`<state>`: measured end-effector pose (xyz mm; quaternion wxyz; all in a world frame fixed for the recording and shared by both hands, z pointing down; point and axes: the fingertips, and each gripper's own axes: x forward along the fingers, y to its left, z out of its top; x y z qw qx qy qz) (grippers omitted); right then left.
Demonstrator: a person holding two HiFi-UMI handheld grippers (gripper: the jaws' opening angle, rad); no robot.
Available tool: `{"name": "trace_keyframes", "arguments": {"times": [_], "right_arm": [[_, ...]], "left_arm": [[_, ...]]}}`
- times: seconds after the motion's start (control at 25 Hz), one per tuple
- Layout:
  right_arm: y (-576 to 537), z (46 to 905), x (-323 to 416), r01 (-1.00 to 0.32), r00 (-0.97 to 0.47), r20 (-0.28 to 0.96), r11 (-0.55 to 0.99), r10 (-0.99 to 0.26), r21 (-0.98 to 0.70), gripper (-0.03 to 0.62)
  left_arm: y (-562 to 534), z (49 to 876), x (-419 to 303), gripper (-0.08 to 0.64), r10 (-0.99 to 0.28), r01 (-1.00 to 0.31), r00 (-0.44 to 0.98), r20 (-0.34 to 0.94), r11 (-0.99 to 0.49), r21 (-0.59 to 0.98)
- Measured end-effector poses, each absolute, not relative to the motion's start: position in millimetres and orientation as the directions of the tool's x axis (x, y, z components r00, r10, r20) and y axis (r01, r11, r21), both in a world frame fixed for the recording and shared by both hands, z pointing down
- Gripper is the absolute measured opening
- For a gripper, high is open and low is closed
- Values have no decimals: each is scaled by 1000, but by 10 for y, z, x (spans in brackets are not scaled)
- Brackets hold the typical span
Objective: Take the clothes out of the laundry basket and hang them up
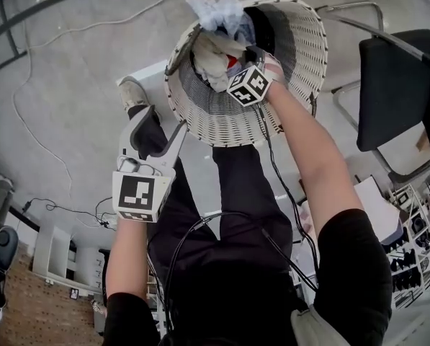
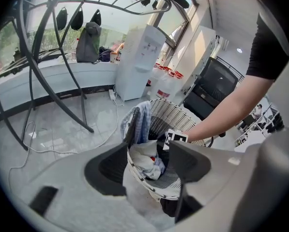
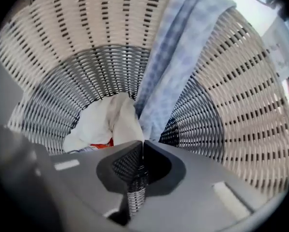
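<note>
The fingers of my right gripper point(image 3: 143, 146) are closed together inside the laundry basket point(image 3: 241, 105), close to the white cloth point(image 3: 103, 122). A blue cloth point(image 3: 178, 57) hangs over the rim. The fingers of my left gripper point(image 2: 149, 151) are open and empty, outside the basket.

Legend: person in black short sleeves point(image 1: 351, 265), black trousers point(image 1: 236, 175) and a white shoe point(image 1: 132, 92). The grey left hand-held gripper point(image 2: 149, 161) and right hand-held gripper point(image 3: 143, 149) each carry a white cube point(image 1: 137, 197) printed with black square markers. Black cables point(image 1: 266, 137) run from them.
</note>
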<state>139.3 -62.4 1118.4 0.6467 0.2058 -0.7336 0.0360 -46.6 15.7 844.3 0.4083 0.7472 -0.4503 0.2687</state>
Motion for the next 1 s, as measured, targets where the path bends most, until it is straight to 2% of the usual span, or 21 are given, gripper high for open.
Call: {"name": "trace_keyframes", "arguments": {"times": [0.2,0.36,0.6,1.0], "right_arm": [[-547,10595,1313,-418,-144,958,893,-249,170,15],[-507,10065,1218,-497,-198,940,855,-279,148,15],[-635,9097,1086,-621,-248,892,769,-378,153,15],[-824,7455,1187,-802,-221,808,573,-547,168,15]], "left_arm": [[72,8148,-498,275,-471,-890,451,758,-293,348],[-20,7887,-670,275,-521,-910,414,746,-241,336],[-127,7446,-901,275,-575,-919,392,718,-218,328],[-234,6510,-962,275,-593,-895,444,672,-338,293]]}}
